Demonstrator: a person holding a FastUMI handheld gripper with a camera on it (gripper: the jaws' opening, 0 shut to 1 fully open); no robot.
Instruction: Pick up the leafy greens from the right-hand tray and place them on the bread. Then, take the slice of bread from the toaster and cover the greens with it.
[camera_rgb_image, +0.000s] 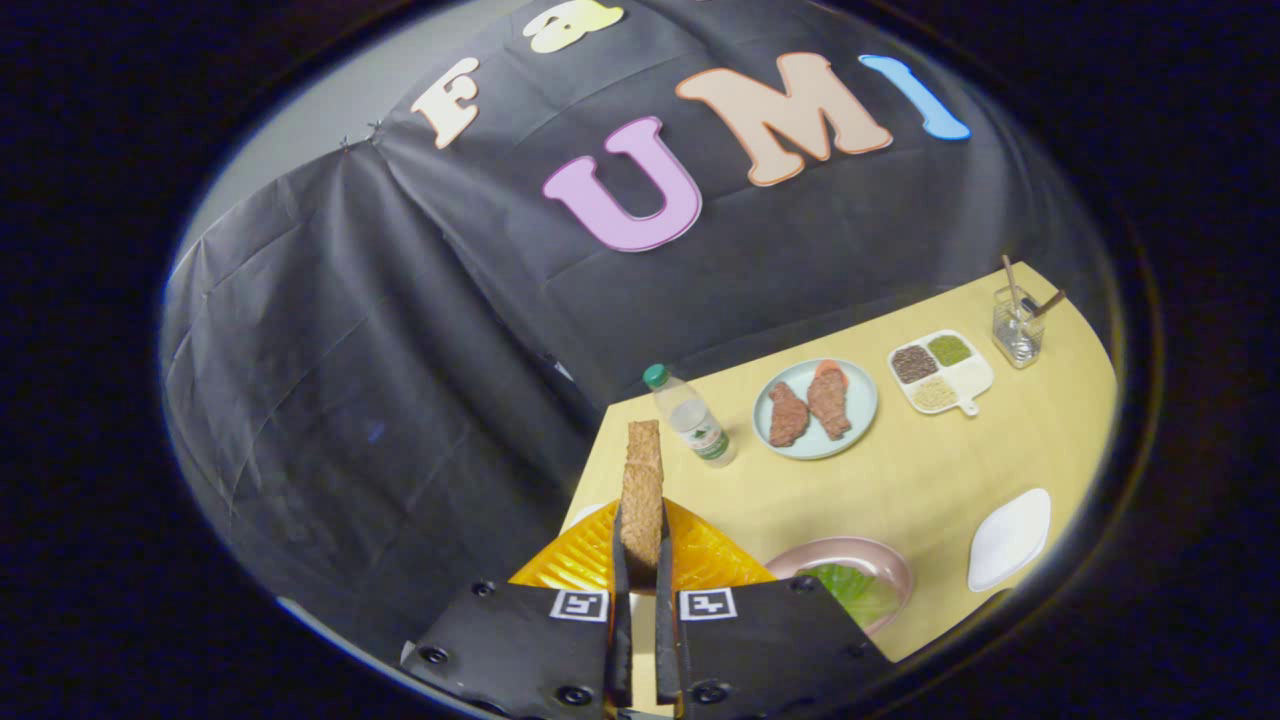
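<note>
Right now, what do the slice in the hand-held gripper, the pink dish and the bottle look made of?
Bread slice, clamped between the hand-held gripper fingers: brown, coarse, grainy, likely wholegrain bread or a foam prop. Pink dish: smooth and glossy, ceramic or plastic. Bottle: clear see-through plastic with a green cap.

Even light, sharp, fisheye-warped edges
</note>
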